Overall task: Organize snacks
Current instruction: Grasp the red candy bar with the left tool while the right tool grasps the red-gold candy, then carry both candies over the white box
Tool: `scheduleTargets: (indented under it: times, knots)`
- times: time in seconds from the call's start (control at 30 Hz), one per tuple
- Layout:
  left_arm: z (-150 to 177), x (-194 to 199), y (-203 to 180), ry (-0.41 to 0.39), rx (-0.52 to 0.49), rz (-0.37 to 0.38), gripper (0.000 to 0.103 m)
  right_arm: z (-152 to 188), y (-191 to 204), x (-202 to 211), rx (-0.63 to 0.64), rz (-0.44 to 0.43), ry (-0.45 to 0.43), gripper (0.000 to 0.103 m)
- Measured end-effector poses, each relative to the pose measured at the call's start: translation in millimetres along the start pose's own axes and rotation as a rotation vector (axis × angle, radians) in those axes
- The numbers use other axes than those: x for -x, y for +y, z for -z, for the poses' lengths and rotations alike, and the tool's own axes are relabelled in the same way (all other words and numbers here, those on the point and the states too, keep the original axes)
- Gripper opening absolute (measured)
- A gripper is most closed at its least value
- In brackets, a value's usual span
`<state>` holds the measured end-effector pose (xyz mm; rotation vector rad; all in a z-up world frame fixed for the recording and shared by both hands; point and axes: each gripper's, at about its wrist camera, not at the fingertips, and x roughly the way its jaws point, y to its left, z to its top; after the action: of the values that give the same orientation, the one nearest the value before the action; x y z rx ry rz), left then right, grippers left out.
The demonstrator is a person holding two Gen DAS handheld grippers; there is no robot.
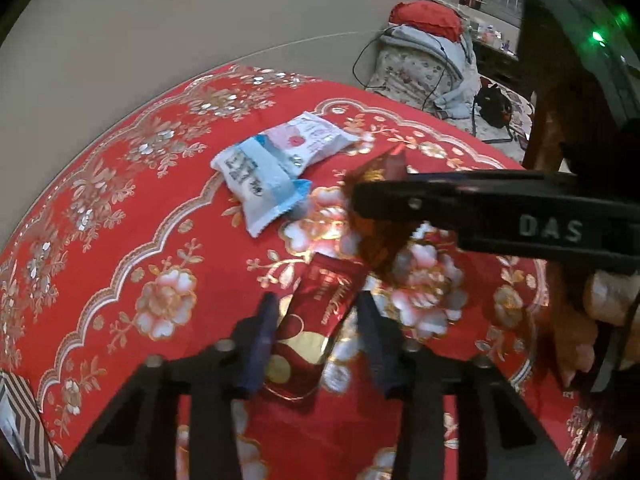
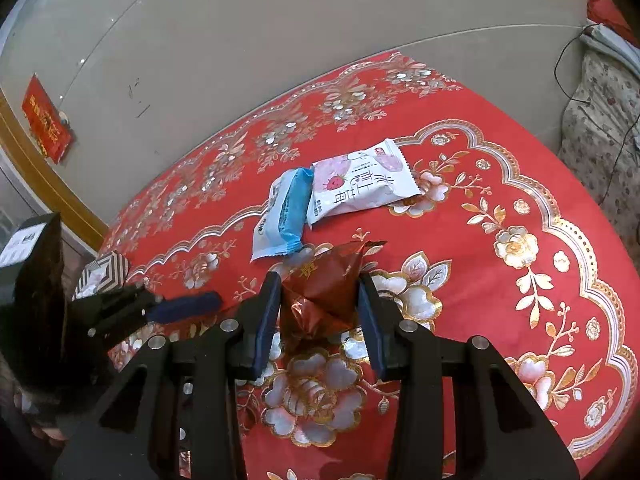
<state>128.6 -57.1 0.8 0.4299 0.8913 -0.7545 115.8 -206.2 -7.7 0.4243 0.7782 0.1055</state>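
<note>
My left gripper is shut on a dark red and gold snack packet, held over the red floral cloth. My right gripper is shut on a crinkled red-brown foil packet; that packet also shows in the left wrist view, with the right gripper's finger across it. A white and blue packet and a white and pink strawberry packet lie side by side on the cloth beyond both grippers; they also show in the left wrist view, blue and pink.
The cloth covers a table whose far edge meets a beige tiled floor. A striped box sits at the cloth's left edge. Bedding and cables lie on the floor far right. A red paper lies on the floor at left.
</note>
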Motion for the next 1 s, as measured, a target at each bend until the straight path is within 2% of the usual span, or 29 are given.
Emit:
scheduleTargets:
  times: [0.07, 0.23, 0.63, 0.83, 1.0]
  knots:
    - [1, 1, -4, 0.0, -0.006, -0.006, 0.028, 1, 1, 0, 0.001, 0.0, -0.001, 0.038]
    - [9, 10, -14, -0.02, -0.004, -0.08, 0.027, 2, 4, 5, 0.018, -0.031, -0.008, 0.038]
    - [26, 52, 0, -0.155, 0.173, -0.081, 0.027, 0, 12, 25, 0.027, -0.104, -0.07, 0.037]
    - [39, 64, 7, -0.16, 0.218, -0.131, 0.027, 4, 18, 22, 0.052, -0.11, -0.066, 0.037]
    - [56, 82, 22, -0.171, 0.296, -0.15, 0.027, 7, 36, 29, 0.108, -0.097, -0.103, 0.037]
